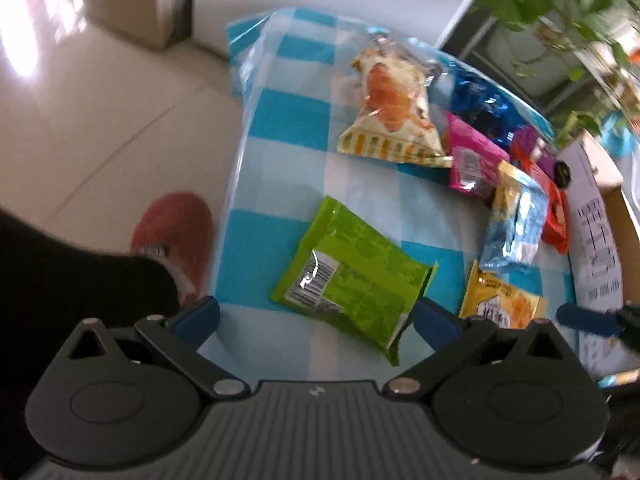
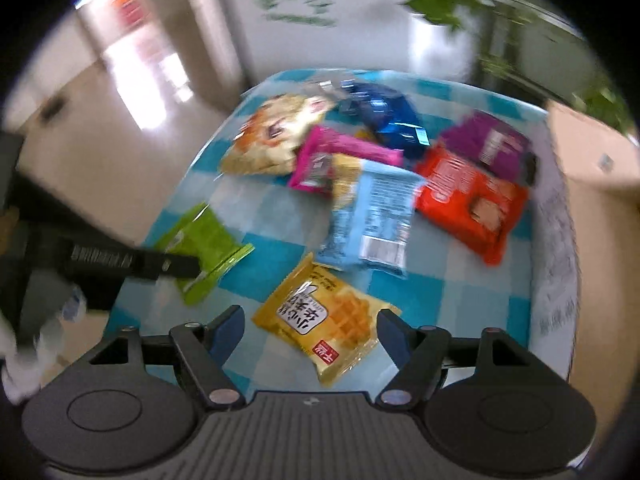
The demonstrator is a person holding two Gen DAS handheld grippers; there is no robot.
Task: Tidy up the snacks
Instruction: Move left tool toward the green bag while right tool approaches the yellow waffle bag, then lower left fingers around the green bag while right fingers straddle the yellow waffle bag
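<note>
The snacks lie on a table covered with a blue-and-white checked cloth (image 1: pixel 280 120). The left gripper (image 1: pixel 316 320) hangs over the near left part of the table with its jaws spread wide; the green packet (image 1: pixel 352 276) lies flat on the cloth between and just beyond the blue fingertips (image 1: pixel 200 314), and neither pad presses on it. The right gripper (image 2: pixel 308 328) hangs over the near middle of the table, jaws likewise apart; the yellow waffle packet (image 2: pixel 324 316) lies between its fingers, not gripped. Farther off sits the main group of packets: a cream and orange bag (image 1: pixel 392 112) at the far left, a dark blue bag (image 2: pixel 384 116) behind it, a pink packet (image 2: pixel 340 156) overlapping the cream bag's edge, a light blue packet (image 2: pixel 372 216) in the middle, a red packet (image 2: pixel 472 200) to its right, and a purple packet (image 2: pixel 488 140) partly under the red one. A cardboard box (image 2: pixel 588 152) stands at the right edge of the table. A red shoe (image 1: pixel 176 236) shows on the tiled floor at the left
</note>
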